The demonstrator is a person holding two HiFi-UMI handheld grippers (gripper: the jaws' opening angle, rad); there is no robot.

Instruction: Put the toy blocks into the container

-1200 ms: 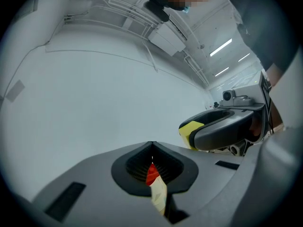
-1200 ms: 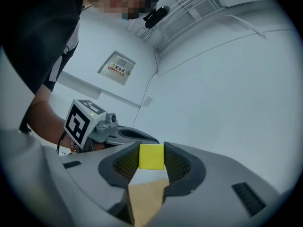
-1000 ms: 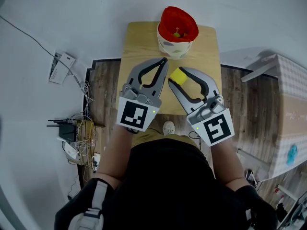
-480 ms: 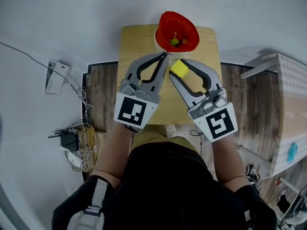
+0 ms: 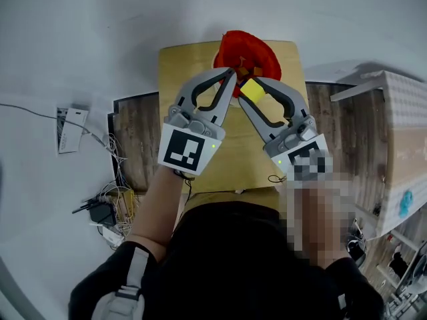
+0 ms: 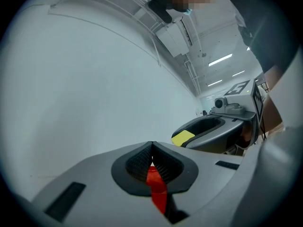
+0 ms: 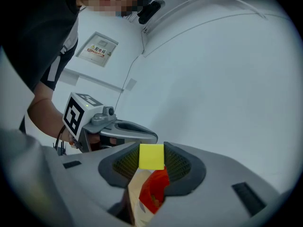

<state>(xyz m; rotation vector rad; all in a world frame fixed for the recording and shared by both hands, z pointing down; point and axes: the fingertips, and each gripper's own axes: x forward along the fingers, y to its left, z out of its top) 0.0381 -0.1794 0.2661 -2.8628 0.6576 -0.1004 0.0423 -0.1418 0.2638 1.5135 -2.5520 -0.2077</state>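
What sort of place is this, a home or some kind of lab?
Probably an indoor workroom or lab rather than a home: strip ceiling lights, a posted wall notice, and loose cables on the floor beside the small wooden table.

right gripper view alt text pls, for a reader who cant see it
The right tool grips a yellow block between its jaws, with a red-lined container showing just below it. The left tool reaches in from the left against a white wall.
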